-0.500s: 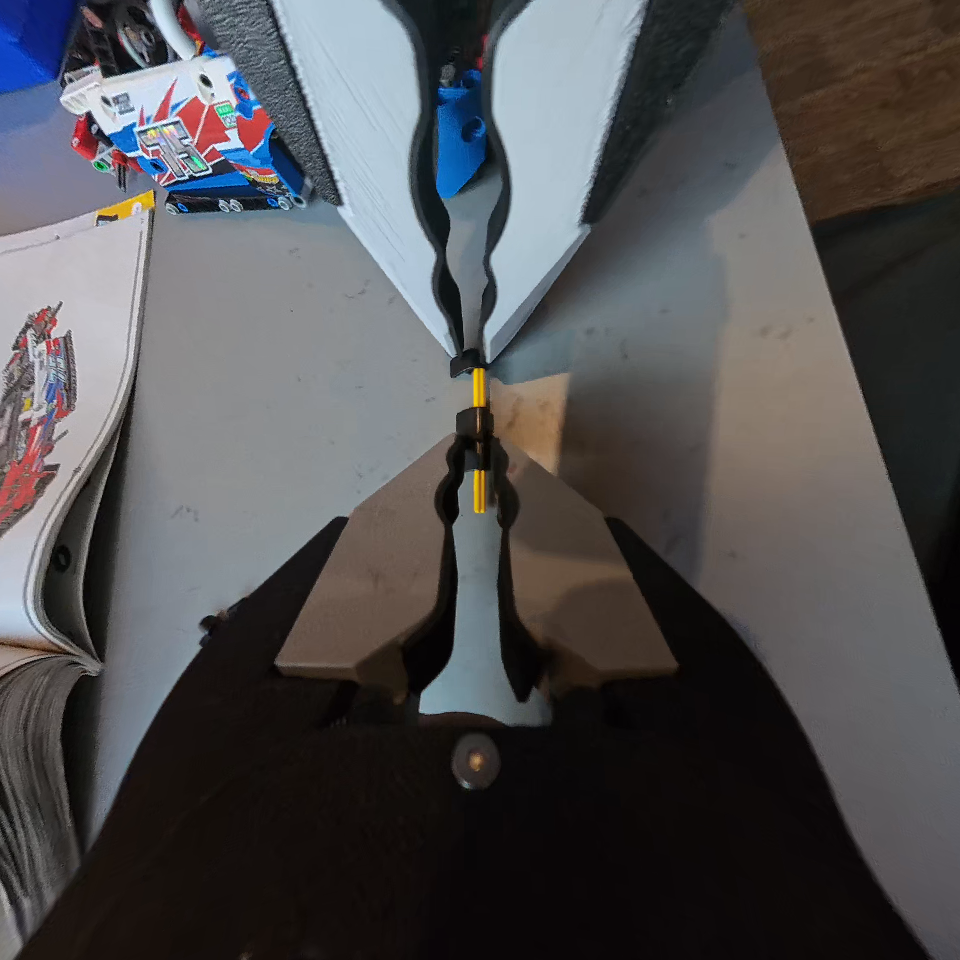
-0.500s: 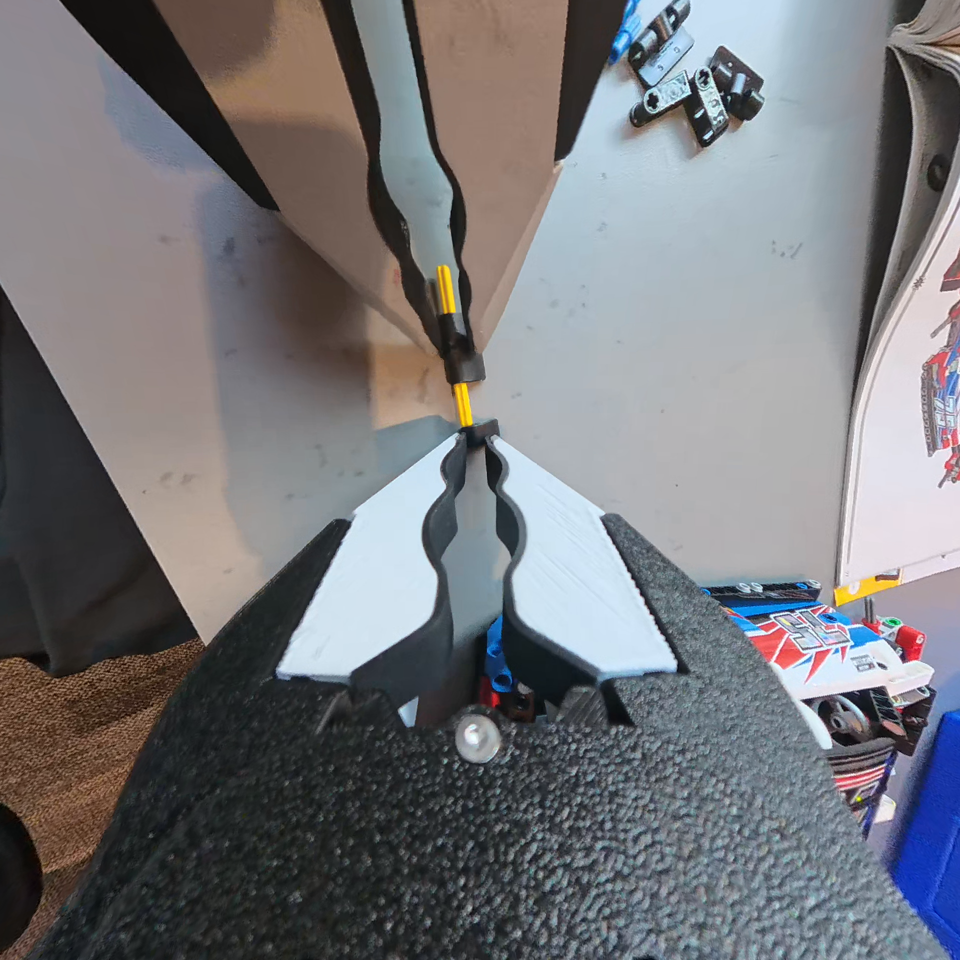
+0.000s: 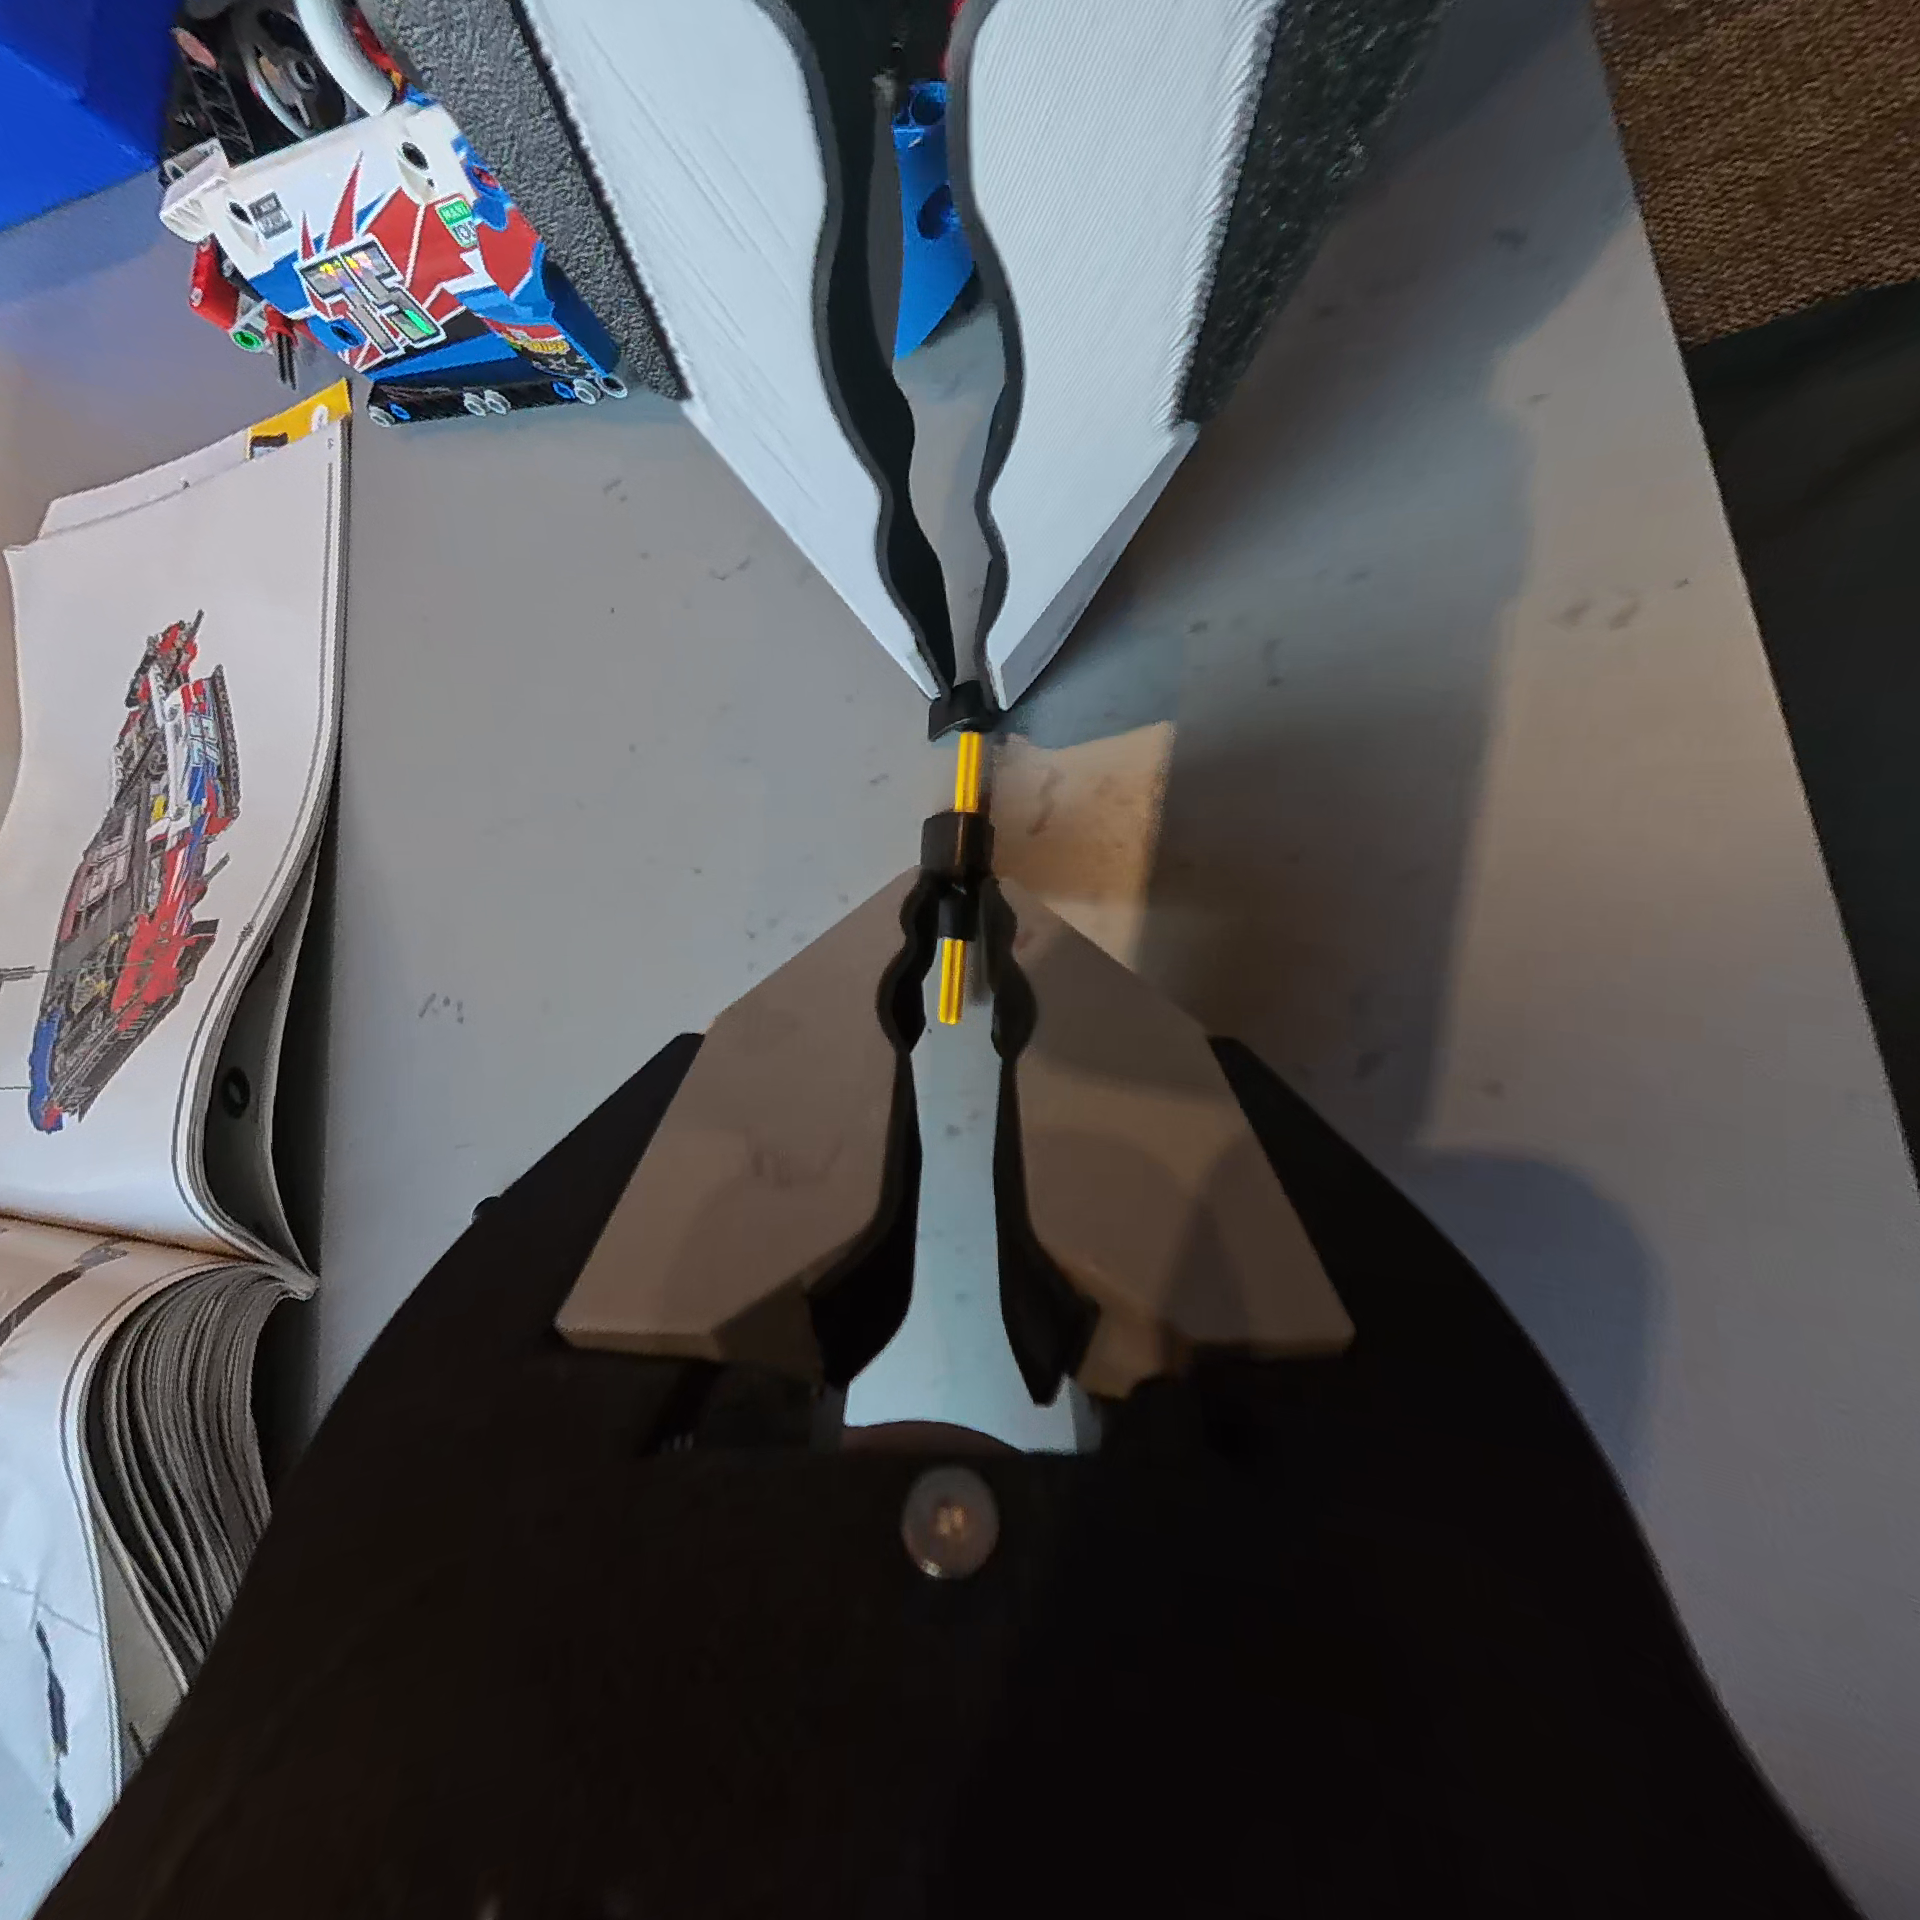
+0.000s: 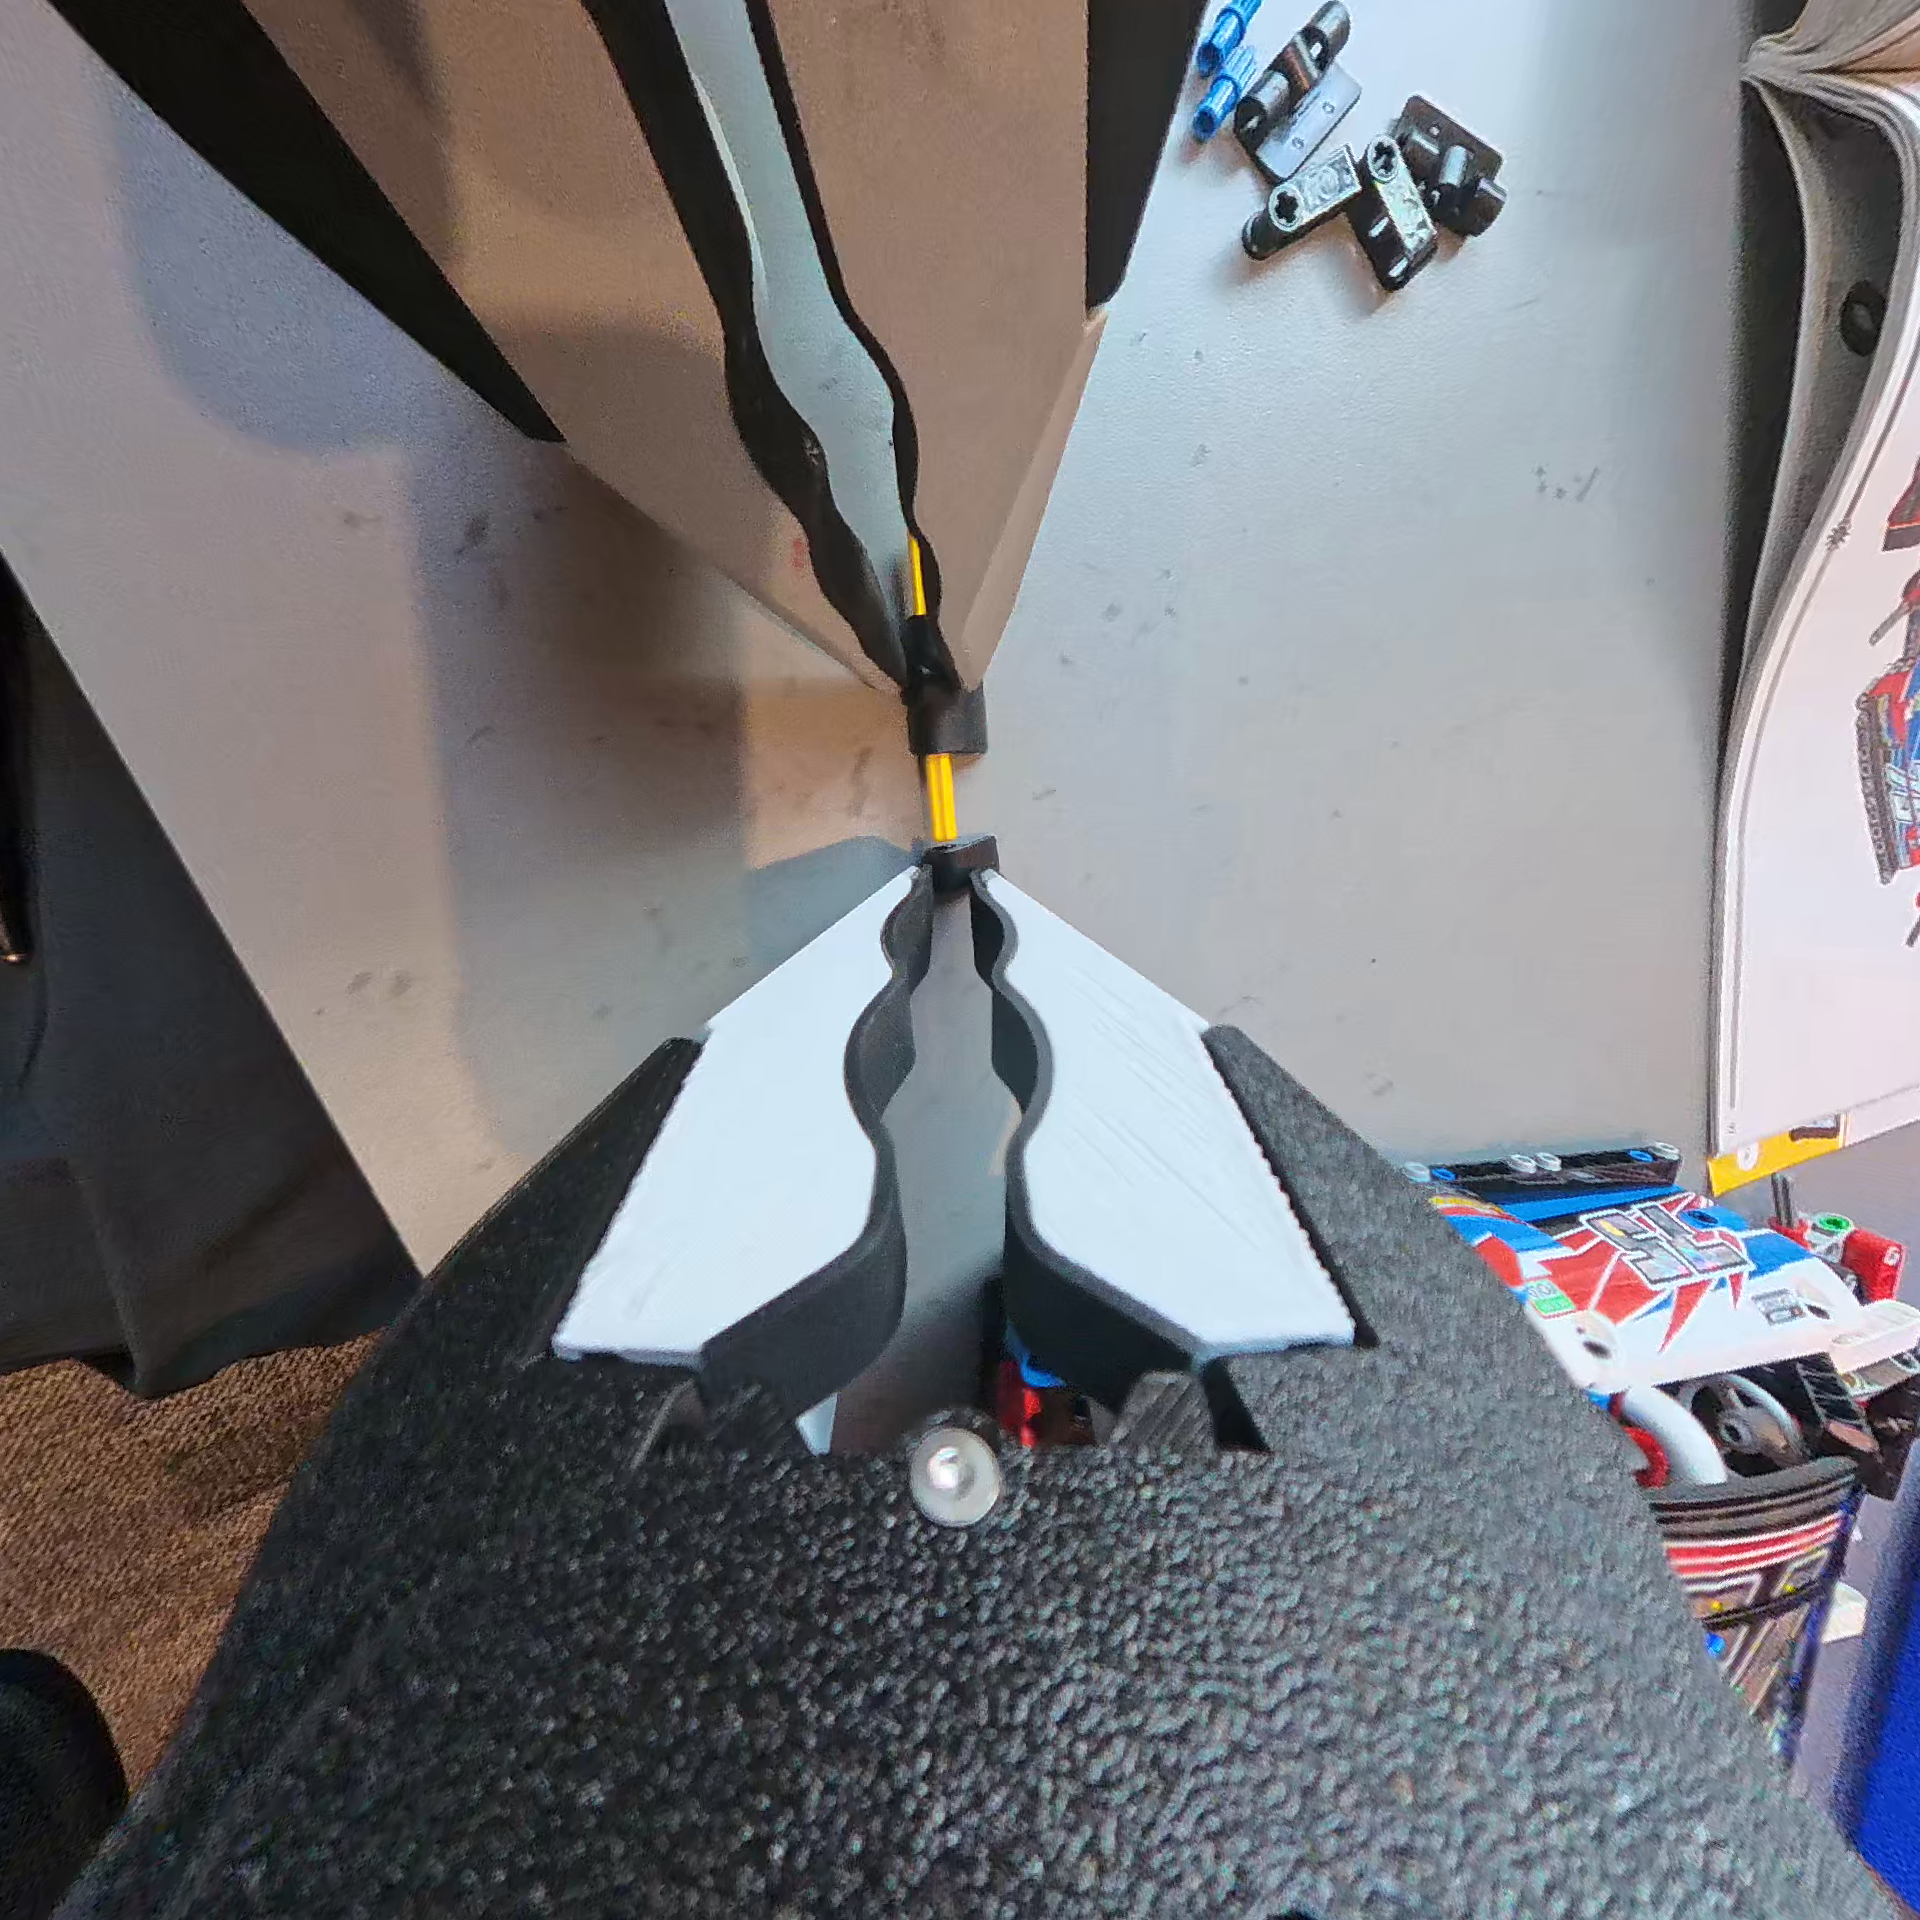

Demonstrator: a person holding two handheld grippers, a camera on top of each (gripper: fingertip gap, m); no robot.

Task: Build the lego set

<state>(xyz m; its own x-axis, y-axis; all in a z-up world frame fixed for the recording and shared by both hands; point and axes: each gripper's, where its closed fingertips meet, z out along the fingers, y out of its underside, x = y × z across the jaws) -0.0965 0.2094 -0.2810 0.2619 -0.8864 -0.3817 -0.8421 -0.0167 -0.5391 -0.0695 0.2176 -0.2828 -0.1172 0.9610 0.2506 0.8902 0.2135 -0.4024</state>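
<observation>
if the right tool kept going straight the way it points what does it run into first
Most likely the left tool, tip to tip with the right tool along the yellow axle. The black bush it grips comes first; depth looks aligned.

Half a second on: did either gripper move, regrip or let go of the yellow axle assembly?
No visible change. The left gripper still clamps the black connector on the yellow axle, and the right gripper still pinches the small black bush at the axle's far end. The gap between the black pieces looks the same.
</observation>
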